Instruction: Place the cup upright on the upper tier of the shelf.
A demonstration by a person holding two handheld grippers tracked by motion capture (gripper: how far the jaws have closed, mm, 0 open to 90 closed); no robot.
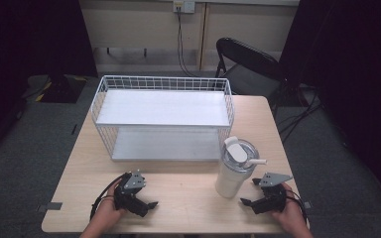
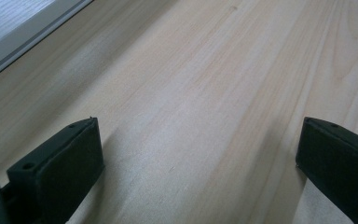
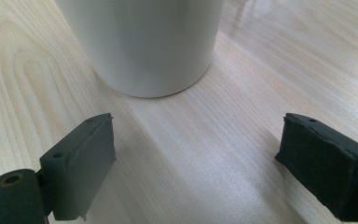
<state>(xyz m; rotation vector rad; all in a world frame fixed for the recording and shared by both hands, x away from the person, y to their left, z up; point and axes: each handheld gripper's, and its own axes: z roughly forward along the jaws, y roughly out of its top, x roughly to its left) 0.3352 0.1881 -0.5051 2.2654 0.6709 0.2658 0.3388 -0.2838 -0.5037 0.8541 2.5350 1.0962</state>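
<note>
Two grippers rest low over the near edge of the table [image 1: 178, 191], one in each of the person's hands. The right gripper [image 1: 250, 193] has its jaws spread wide with nothing between them; in the right gripper view its pads [image 3: 81, 163] stand far apart on either side of bare wood, and the rounded white base of the tumbler [image 3: 144, 42] rises just beyond them, close but not touching. The left gripper [image 1: 150, 205] is likewise wide apart and holds nothing; its pads [image 2: 70, 161] frame plain tabletop, with the pale edge of the rack's lower shelf [image 2: 23, 32] at the upper left of that view.

One tumbler [image 1: 235, 171] stands upright on the table, its long axis vertical, just to the left of the right gripper and right in front of the near right corner of the rack. It is white, with a clear lid carrying a white flip tab, and one straw or spout sticks out sideways from the lid toward the right. Whether it holds any liquid cannot be told.

One white wire rack [image 1: 163, 116] sits behind it toward the middle of the table, its long side running left to right. It has two flat shelves, both bare.

One black folding chair [image 1: 248, 62] stands beyond the table's far right corner.
</note>
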